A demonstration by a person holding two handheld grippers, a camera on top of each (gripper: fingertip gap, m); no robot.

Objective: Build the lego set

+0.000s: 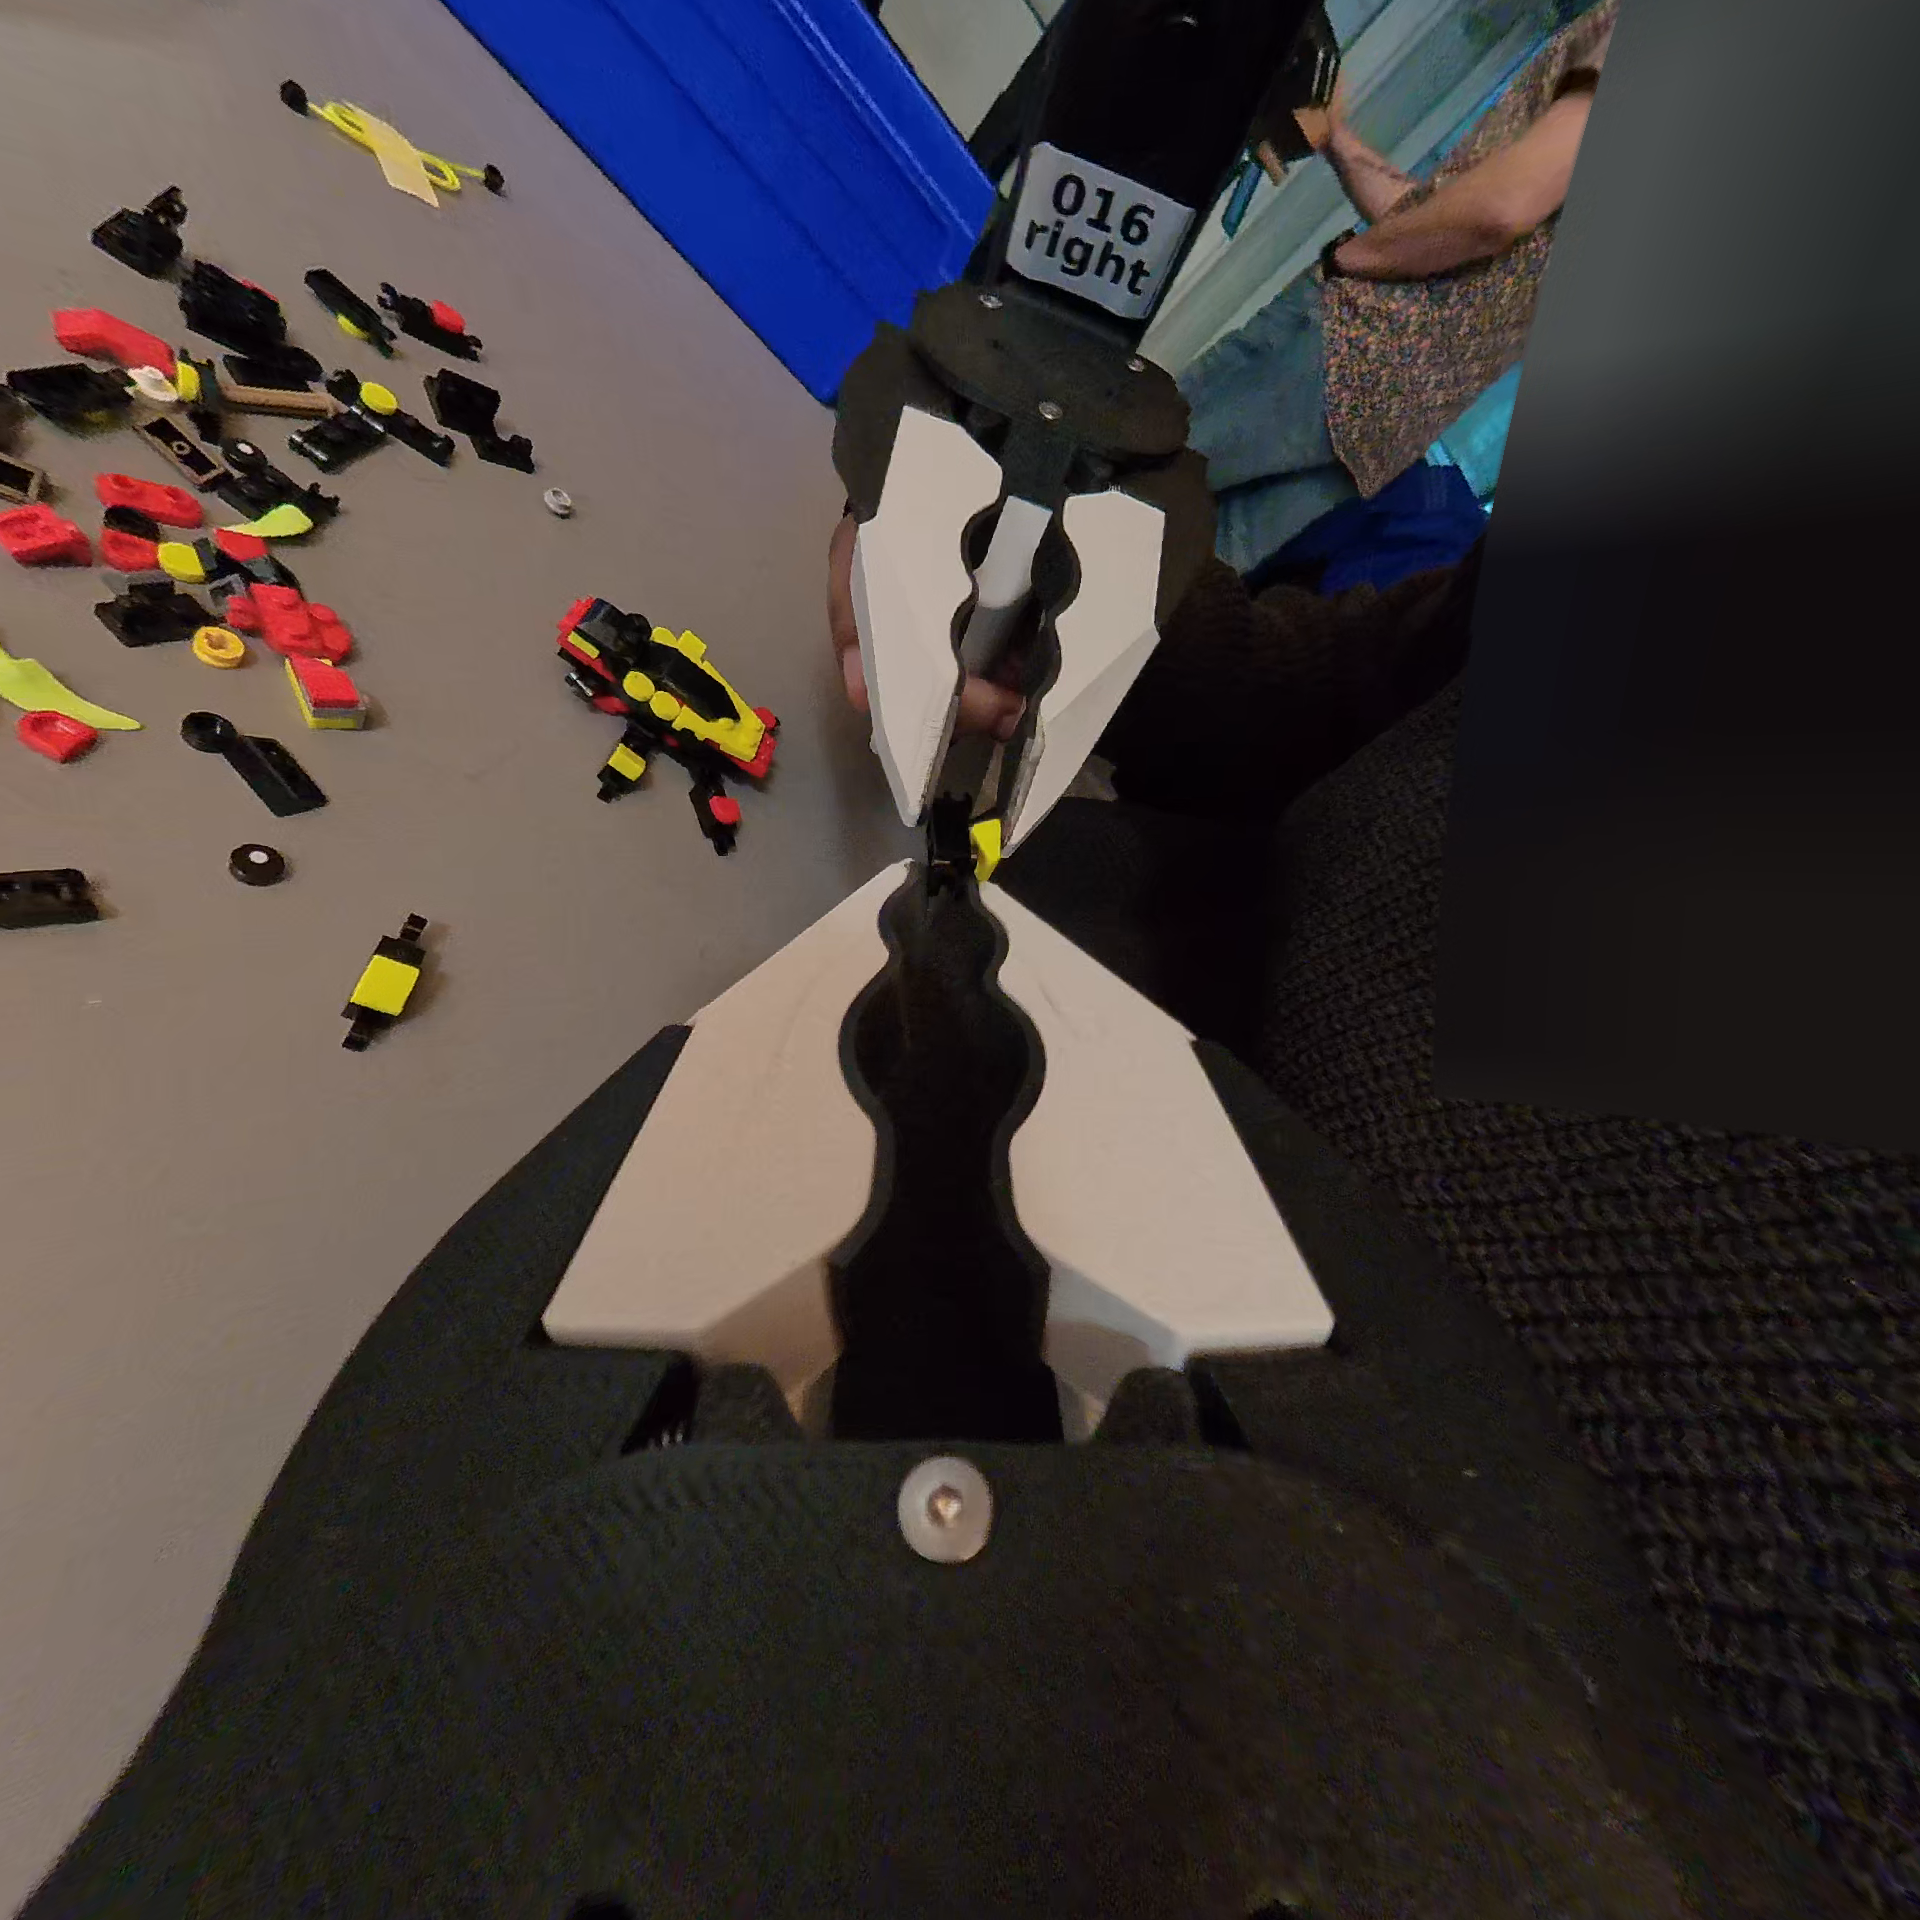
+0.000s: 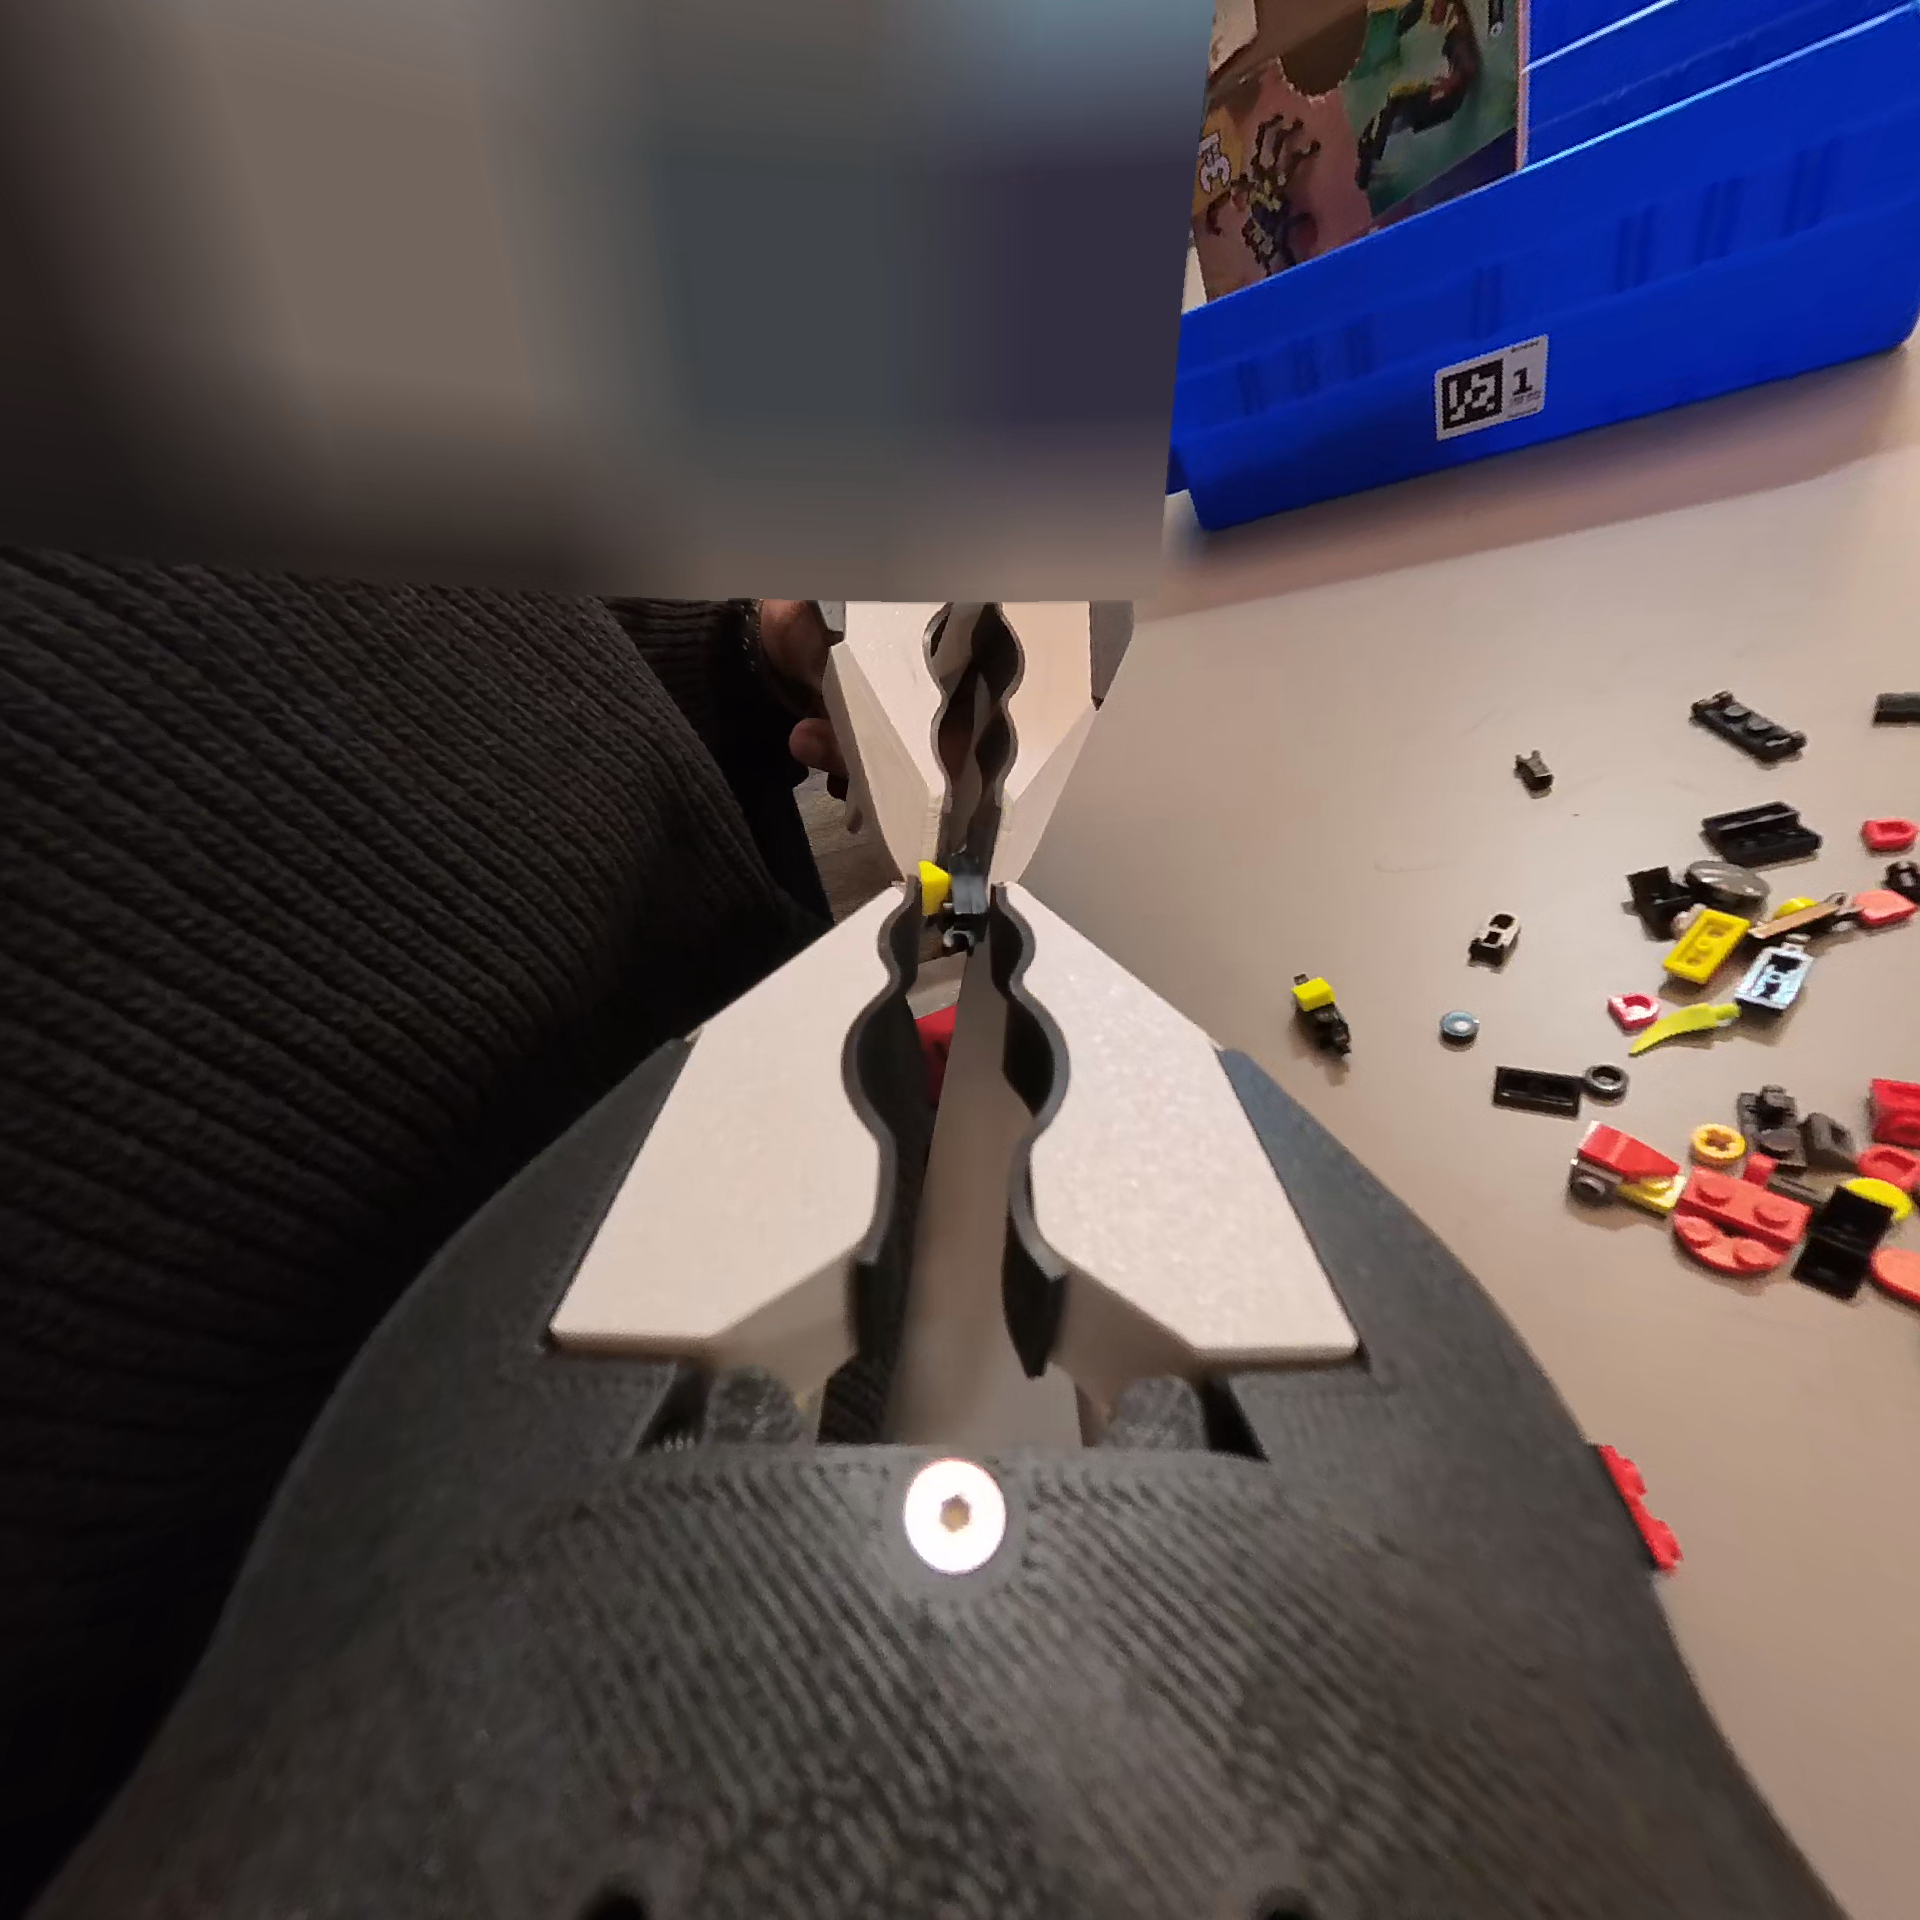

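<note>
Small black-and-yellow lego piece (image 1: 961,847), pinched between both claws' tips

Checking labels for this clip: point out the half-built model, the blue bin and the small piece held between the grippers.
half-built model (image 1: 670,691): left wrist view, yellow top.
blue bin (image 2: 1662,343): right wrist view, front wall.
small piece (image 1: 983,844): left wrist view, yellow part.

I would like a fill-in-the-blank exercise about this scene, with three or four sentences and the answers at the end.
1. The left gripper and the right gripper meet tip to tip on a small black and ____ Lego piece.
2. The bin at the back of the table is ____.
3. The partly built model is black, yellow and ____.
4. The loose Lego pieces lie on the ____.

Missing words: yellow; blue; red; table
</note>
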